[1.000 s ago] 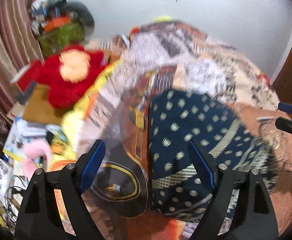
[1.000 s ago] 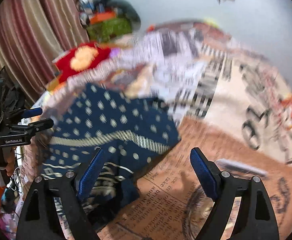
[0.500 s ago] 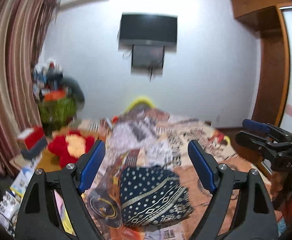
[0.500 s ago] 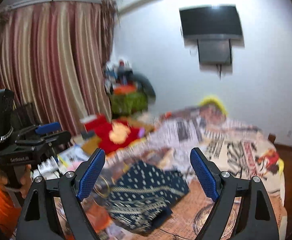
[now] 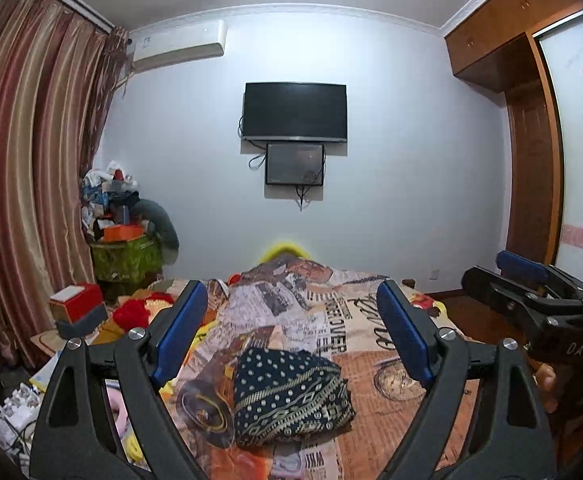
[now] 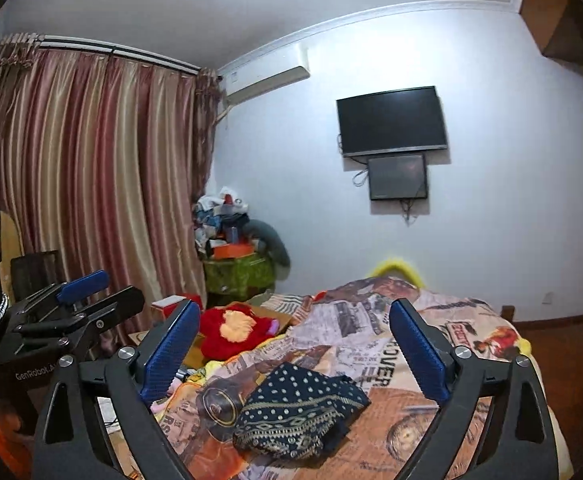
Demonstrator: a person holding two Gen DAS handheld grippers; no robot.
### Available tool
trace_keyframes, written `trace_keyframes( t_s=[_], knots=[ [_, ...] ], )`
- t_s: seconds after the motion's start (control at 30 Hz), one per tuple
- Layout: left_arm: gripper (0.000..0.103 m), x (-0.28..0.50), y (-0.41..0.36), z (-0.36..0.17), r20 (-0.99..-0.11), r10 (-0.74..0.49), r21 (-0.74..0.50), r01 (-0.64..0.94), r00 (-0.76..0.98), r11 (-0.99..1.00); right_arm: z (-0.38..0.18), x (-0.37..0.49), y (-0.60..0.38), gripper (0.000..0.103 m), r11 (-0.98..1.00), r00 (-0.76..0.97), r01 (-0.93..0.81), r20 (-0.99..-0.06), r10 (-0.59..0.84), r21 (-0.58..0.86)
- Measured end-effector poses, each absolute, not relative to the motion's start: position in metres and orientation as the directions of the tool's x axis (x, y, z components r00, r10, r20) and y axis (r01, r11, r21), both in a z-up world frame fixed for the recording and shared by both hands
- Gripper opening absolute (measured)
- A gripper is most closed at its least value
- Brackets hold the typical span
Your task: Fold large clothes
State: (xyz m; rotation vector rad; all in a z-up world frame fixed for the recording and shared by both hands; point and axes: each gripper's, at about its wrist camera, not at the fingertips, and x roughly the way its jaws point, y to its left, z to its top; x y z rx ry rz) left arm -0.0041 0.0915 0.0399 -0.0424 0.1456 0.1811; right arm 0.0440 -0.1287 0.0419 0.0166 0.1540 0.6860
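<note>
I hold the left gripper (image 5: 291, 336) and right gripper (image 6: 295, 344) spread wide, empty, above the folded navy garment (image 5: 289, 394) on the bed (image 5: 371, 328).

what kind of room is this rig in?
Almost certainly a home bedroom: a bed under a newspaper-print cover, a wall-mounted TV facing it, long striped curtains, and a built-in wooden wardrobe. A folded navy patterned garment lies on the bed.
</note>
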Motion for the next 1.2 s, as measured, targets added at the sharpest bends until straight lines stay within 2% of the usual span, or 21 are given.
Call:
trace_keyframes(
  t_s=[0.03,0.13,0.37,1.2],
  knots=[
    [0.088,-0.007,0.091,0.038,-0.154,0.179,-0.032,-0.186,0.972,0.982,0.041,0.040,-0.130,0.099,0.780,0.768,-0.623,-0.142,0.625,0.066],
    [0.100,-0.010,0.090,0.032,-0.163,0.197,-0.042,-0.206,0.967,0.978,0.035,0.029,-0.133,0.103,0.793,0.779,-0.605,-0.154,0.608,0.066],
    [0.102,-0.017,0.091,0.022,-0.184,0.214,-0.064,-0.229,0.959,0.971,0.023,0.023,-0.127,0.103,0.822,0.806,-0.570,-0.184,0.563,0.017],
    [0.102,-0.011,0.091,0.012,-0.208,0.206,-0.072,-0.225,0.956,0.972,0.016,0.021,-0.126,0.103,0.825,0.808,-0.565,-0.188,0.558,0.019]
  ],
)
